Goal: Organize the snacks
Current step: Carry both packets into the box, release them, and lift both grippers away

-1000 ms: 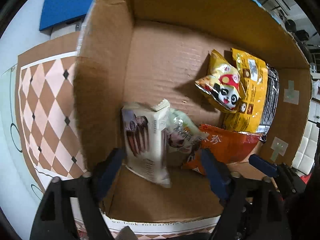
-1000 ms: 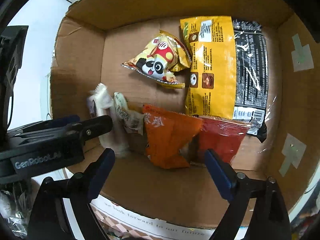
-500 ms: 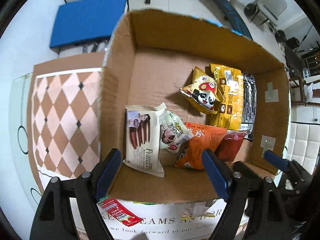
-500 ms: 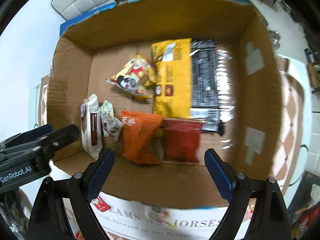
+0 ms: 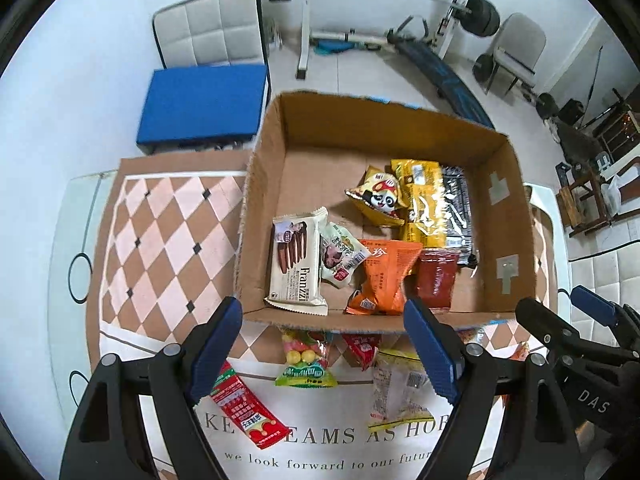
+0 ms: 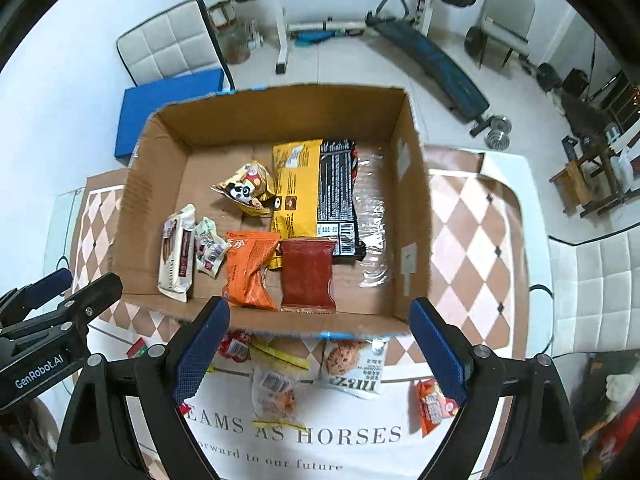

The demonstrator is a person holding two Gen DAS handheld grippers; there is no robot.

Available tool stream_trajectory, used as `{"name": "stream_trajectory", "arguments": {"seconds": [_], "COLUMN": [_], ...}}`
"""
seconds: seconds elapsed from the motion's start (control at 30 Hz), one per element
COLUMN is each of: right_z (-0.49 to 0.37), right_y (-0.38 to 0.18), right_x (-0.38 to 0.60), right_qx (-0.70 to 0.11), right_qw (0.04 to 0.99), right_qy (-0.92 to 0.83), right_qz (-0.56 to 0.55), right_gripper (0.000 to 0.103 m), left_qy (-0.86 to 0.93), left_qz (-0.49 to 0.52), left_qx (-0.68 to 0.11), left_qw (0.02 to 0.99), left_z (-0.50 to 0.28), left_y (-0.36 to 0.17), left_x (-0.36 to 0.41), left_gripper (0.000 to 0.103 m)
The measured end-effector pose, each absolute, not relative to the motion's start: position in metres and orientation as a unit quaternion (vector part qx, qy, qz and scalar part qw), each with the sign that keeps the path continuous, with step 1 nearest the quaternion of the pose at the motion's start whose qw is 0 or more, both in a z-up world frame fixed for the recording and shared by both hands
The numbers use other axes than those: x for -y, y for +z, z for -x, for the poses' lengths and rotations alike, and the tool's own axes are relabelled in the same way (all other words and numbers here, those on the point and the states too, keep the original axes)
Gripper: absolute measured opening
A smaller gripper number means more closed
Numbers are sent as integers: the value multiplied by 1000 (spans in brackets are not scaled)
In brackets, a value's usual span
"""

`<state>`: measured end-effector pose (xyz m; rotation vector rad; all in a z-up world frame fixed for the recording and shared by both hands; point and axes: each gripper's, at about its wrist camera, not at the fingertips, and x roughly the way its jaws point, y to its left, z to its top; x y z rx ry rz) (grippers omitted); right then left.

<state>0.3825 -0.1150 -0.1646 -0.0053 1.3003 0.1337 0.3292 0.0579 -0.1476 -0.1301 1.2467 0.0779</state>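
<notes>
An open cardboard box (image 5: pixel 264 184) (image 6: pixel 416 208) stands on the table and holds several snack packs: a white wafer pack (image 5: pixel 296 260), a small pale pack (image 5: pixel 340 254), an orange bag (image 5: pixel 384 276) (image 6: pixel 248 268), a dark red pack (image 6: pixel 308 276), a panda bag (image 5: pixel 378 198) and a yellow-and-black pack (image 6: pixel 316 188). Loose snacks lie in front of the box: a red stick pack (image 5: pixel 244 408), a candy bag (image 5: pixel 306 360), a clear bag (image 6: pixel 274 392), a cookie pack (image 6: pixel 352 364) and a small orange pack (image 6: pixel 434 404). My left gripper (image 5: pixel 322 348) and right gripper (image 6: pixel 320 348) are open, empty, above these.
The table has a checkered cloth (image 5: pixel 160 240) with printed words near the front. A blue cushion (image 5: pixel 204 104) on a chair, a weight bench (image 6: pixel 432 60) and barbell rack stand behind the table. A white padded seat (image 6: pixel 592 292) is at the right.
Both grippers have pulled back and up out of the box. The wafer pack now lies flat in the box, free of my left gripper. The loose snacks in front came into view.
</notes>
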Motion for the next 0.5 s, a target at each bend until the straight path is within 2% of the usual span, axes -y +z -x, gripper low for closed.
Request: {"name": "stream_trajectory", "arguments": {"seconds": [0.5], "right_z": [-328], "right_y": [-113], "right_x": [124], "right_qx": [-568], "right_qw": [818], "right_qy": [81], "right_qz": [-31], "right_gripper": [93], "left_qy": [46], "left_qz": [58], "left_qx": [-529], "left_qw": [845], "left_z": [-274], "left_y": [-98], "left_x": [-54], "left_gripper": [82]}}
